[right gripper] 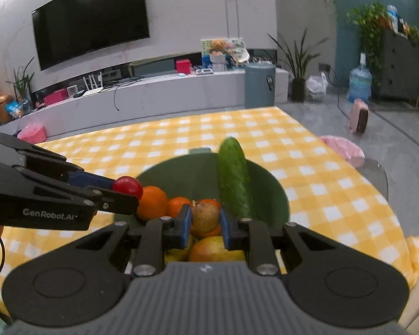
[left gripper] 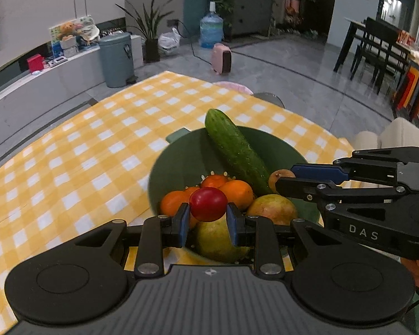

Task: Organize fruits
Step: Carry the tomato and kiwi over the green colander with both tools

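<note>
The left gripper (left gripper: 208, 217) has its jaws closed on a small red tomato (left gripper: 208, 203), one blue pad pressing each side of it. From the left wrist camera the tomato hangs over the near part of a green bowl (left gripper: 181, 156), which stands on a bench covered by a yellow checked cloth (left gripper: 83, 145). The right gripper (right gripper: 206, 224) has its jaws clamped on a small brownish round fruit (right gripper: 206, 217), also over the bowl.

Inside the bowl, a cucumber (left gripper: 237, 150) leans against the far rim at about 1 o'clock, its tip poking above the edge. A cluster of oranges (left gripper: 236, 192) lies at the centre, just behind the tomato. A yellow-green fruit (left gripper: 213, 240) sits at 6 o'clock, partly hidden by the left jaws, and a reddish-green mango (left gripper: 273, 208) lies at about 4 o'clock, touching the oranges.

In the left wrist view the right gripper comes in from 3 o'clock, its tips beside the cucumber. In the right wrist view the left gripper reaches in from 9 o'clock, the tomato at its tip touching an orange
</note>
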The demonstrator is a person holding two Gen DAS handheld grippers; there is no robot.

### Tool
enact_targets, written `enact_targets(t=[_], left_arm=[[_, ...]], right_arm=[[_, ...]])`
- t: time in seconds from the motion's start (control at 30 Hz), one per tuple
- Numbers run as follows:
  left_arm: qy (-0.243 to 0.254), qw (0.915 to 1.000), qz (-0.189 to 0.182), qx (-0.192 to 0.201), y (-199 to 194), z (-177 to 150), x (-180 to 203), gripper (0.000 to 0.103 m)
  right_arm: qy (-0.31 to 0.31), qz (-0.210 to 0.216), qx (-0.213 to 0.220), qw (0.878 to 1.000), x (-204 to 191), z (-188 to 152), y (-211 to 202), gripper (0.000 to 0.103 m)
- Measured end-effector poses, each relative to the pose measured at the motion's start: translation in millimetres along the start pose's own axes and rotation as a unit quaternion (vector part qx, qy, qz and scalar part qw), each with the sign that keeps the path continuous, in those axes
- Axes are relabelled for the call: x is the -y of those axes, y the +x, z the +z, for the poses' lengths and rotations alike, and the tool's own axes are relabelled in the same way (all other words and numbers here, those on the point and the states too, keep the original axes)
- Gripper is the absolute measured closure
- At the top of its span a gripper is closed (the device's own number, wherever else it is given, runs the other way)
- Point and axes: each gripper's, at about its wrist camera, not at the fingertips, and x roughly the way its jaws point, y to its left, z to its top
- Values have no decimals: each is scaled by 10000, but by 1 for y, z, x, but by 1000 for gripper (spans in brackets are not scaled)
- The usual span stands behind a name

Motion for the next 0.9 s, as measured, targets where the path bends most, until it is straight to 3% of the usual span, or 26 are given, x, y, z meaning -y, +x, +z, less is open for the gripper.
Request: enact_targets(t=[0.53,0.9], left_arm=[[58,9991,-50,-416,50,14,5,72],[-51,9986,41,-522,56,14,6,66]], right_arm=[[278,53,-237,9993,21,-8,43,85],[311,55,-259,9992,24,-11,50,82]])
